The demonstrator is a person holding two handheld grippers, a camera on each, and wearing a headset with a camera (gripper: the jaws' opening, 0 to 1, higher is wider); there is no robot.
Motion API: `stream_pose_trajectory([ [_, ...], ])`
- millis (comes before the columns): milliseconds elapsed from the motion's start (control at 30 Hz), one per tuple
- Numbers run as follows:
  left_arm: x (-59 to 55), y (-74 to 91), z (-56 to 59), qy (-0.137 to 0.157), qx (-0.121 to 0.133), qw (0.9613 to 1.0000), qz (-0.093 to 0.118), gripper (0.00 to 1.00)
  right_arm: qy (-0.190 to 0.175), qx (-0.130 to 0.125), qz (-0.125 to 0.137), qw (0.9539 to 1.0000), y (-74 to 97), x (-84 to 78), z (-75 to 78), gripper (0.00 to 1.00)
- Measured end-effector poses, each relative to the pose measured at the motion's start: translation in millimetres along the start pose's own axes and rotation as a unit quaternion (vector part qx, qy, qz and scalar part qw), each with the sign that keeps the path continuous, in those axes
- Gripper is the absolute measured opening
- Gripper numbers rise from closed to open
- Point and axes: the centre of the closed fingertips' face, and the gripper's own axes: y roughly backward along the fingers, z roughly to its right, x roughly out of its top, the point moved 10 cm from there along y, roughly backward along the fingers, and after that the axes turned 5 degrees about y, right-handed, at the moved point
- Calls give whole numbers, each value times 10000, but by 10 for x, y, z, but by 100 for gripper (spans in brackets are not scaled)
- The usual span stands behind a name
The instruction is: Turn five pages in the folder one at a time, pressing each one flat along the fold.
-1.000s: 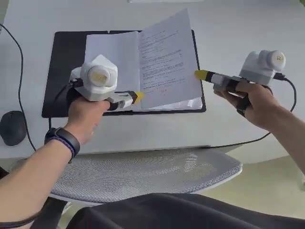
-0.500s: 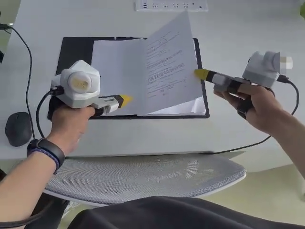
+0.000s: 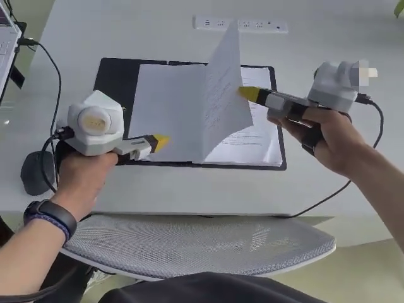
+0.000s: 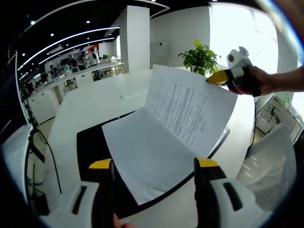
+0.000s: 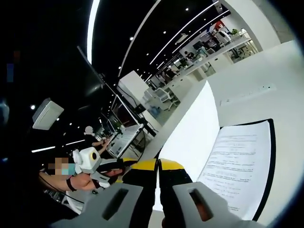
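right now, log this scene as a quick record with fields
folder: black, open on the white table
lifted page: raised near upright over the fold, printed side toward the left gripper
right gripper: shut on the lifted page's outer edge
left gripper: open, by the near edge of the left-hand sheet
pressing along fold: not yet done for this page

Black folder (image 4: 88, 142), page (image 4: 190, 111) lifted by right tool (image 4: 217, 78), left tool (image 4: 153, 164) jaws apart.

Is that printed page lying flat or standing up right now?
Standing up: the page rises nearly upright off the folder, its edge pinched in the right gripper.
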Motion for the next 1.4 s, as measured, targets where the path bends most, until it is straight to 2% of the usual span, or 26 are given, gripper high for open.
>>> stream_pose_trajectory([
  [233,-52,156,-108,119,104,9999,49,69,100,295,-147,9994,-362,16,-221,0],
  [400,-91,233,-167,182,171,9997,61,69,120,468,-283,9984,-612,1,-274,0],
  [567,-110,266,-210,242,193,9995,61,68,85,612,-463,9970,-901,-74,-358,0],
  [800,-92,289,-273,356,234,9990,130,68,-164,778,-602,9950,-1157,-220,-431,0],
  [1200,-79,299,-341,479,278,9984,124,68,-414,970,-1014,9892,-1567,-434,-391,0],
  [1400,-75,310,-338,501,270,9983,96,68,-563,978,-1288,9852,-1770,-604,-301,0],
])
